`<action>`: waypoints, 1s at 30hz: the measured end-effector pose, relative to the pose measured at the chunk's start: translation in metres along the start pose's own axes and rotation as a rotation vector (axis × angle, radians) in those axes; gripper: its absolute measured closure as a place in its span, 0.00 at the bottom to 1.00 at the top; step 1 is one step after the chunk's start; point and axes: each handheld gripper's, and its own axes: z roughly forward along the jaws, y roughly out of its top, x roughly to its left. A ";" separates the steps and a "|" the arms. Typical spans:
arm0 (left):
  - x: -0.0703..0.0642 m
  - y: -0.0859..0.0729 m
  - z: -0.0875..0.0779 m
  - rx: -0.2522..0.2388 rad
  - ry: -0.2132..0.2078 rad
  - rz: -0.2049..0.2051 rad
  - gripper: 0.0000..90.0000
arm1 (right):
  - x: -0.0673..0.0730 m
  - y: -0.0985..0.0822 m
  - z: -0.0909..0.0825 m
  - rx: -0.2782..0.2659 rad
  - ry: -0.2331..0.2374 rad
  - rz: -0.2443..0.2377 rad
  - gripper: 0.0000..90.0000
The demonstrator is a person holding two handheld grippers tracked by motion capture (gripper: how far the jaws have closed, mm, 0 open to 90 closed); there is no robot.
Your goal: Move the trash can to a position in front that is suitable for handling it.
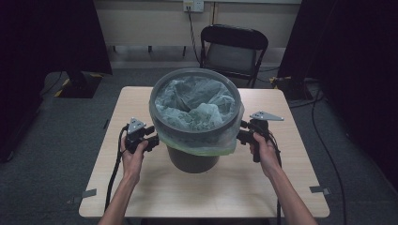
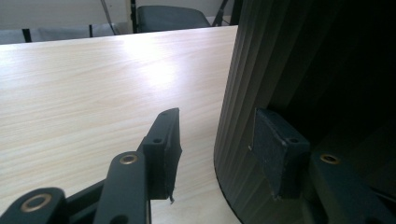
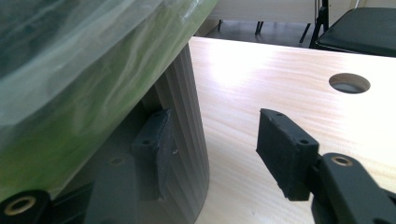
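A dark grey ribbed bin [image 1: 192, 159] stands in the middle of the table, lined with a pale green plastic bag [image 1: 195, 105] folded over its rim. My left gripper [image 1: 154, 140] sits at the bin's left side, below the rim. In the left gripper view its jaws [image 2: 215, 126] stand open, one over bare wood and the other beside the ribbed bin wall [image 2: 243, 70]. My right gripper [image 1: 243, 133] is at the bin's right side. Its jaws [image 3: 215, 126] are open too, one under the bag's overhang [image 3: 93, 70] next to the bin wall [image 3: 187, 116], the other over the table.
The light wooden table [image 1: 211, 192] has a round cable hole [image 3: 349, 83] on its right part. A black folding chair [image 1: 234, 47] stands behind the table's far edge. Cables trail from both grippers toward the near edge. Dark curtains flank the room.
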 end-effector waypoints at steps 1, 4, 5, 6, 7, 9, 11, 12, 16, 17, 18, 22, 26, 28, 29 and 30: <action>-0.002 0.000 -0.001 0.001 0.001 0.007 0.58 | -0.001 -0.001 -0.002 -0.002 0.002 -0.001 0.49; -0.008 -0.001 -0.004 0.017 -0.015 0.023 0.58 | -0.001 -0.004 -0.008 -0.004 -0.002 0.000 0.49; -0.010 -0.001 -0.005 0.018 -0.018 0.029 0.58 | -0.002 -0.005 -0.010 -0.004 -0.002 0.003 0.49; -0.012 -0.002 -0.006 0.020 -0.021 0.036 0.58 | -0.002 -0.006 -0.012 -0.006 -0.002 -0.001 0.49; -0.013 -0.002 -0.007 0.021 -0.024 0.038 0.58 | -0.002 -0.007 -0.014 -0.006 -0.003 -0.003 0.49; -0.017 -0.003 -0.009 0.020 -0.031 0.038 0.57 | -0.002 -0.009 -0.018 -0.008 -0.002 -0.003 0.50; -0.020 -0.005 -0.012 0.022 -0.028 0.053 0.58 | -0.001 -0.011 -0.022 -0.012 -0.001 -0.007 0.50; -0.022 -0.006 -0.013 0.018 -0.025 0.056 0.57 | 0.000 -0.013 -0.024 -0.014 0.000 -0.007 0.50; -0.028 -0.010 -0.018 0.008 -0.038 0.049 0.58 | 0.001 -0.017 -0.031 -0.020 0.007 -0.008 0.51; -0.029 -0.011 -0.020 0.012 -0.042 0.051 0.58 | 0.001 -0.018 -0.033 -0.021 0.007 -0.011 0.51; -0.030 -0.011 -0.021 0.014 -0.044 0.061 0.58 | 0.001 -0.019 -0.035 -0.022 0.010 -0.009 0.51; -0.035 -0.013 -0.025 0.016 -0.051 0.071 0.58 | 0.003 -0.023 -0.042 -0.023 0.005 -0.013 0.51; -0.037 -0.017 -0.029 0.013 -0.082 0.053 0.57 | 0.005 -0.028 -0.050 -0.026 0.021 -0.015 0.52; -0.039 -0.019 -0.031 0.010 -0.079 0.065 0.57 | 0.006 -0.031 -0.053 -0.029 0.027 -0.014 0.52; -0.040 -0.019 -0.032 0.008 -0.083 0.064 0.57 | 0.006 -0.033 -0.054 -0.028 0.027 -0.012 0.52; -0.041 -0.020 -0.034 0.011 -0.083 0.067 0.57 | 0.007 -0.034 -0.055 -0.028 0.026 -0.014 0.52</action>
